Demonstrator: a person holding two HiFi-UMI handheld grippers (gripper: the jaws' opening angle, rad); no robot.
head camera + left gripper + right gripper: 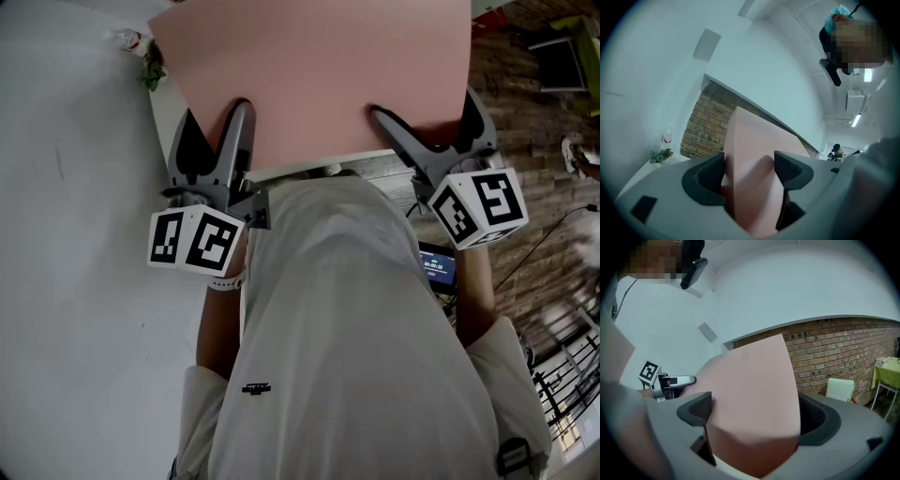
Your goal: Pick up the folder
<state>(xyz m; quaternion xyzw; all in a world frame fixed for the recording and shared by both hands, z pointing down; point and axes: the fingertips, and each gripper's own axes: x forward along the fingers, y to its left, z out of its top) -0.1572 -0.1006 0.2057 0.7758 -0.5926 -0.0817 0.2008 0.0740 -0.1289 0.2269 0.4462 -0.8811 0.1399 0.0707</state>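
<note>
**A:** What is held in the jaws?

**B:** The near edge of the pink folder [309, 75] is caught in both. In the left gripper [750, 171] the jaws are closed only partway. The gap between the dark pads is filled by a creased, bowed stretch of the cover. The right gripper [754, 416] is set the same way further along that edge, with its jaws fairly wide and the cover pressed between them.

**A:** Why is it gripped at two places?

**B:** A thin, floppy cover would probably sag or swing if it were taken at one corner. With one grip towards each end of the edge, the sheet is held spread and steady, and twisting is resisted.

**A:** Where is the folder?

**B:** It is held clear of the white worktop [167, 111], in front of the person's chest. A narrow strip of the worktop's edge is seen below the gripped edge. A small plant [150, 70] stands near the folder's left corner and is not touched.

**A:** Which way does it point?

**B:** The gripped edge runs side to side across the person's front. From the jaws the sheet extends away from the person. It is judged to be tilted upward, since wall and ceiling are seen behind it in both gripper views. Its far edge is cut off at the top of the head view, so the long axis cannot be settled. The side-to-side span is the widest that is shown.
</note>
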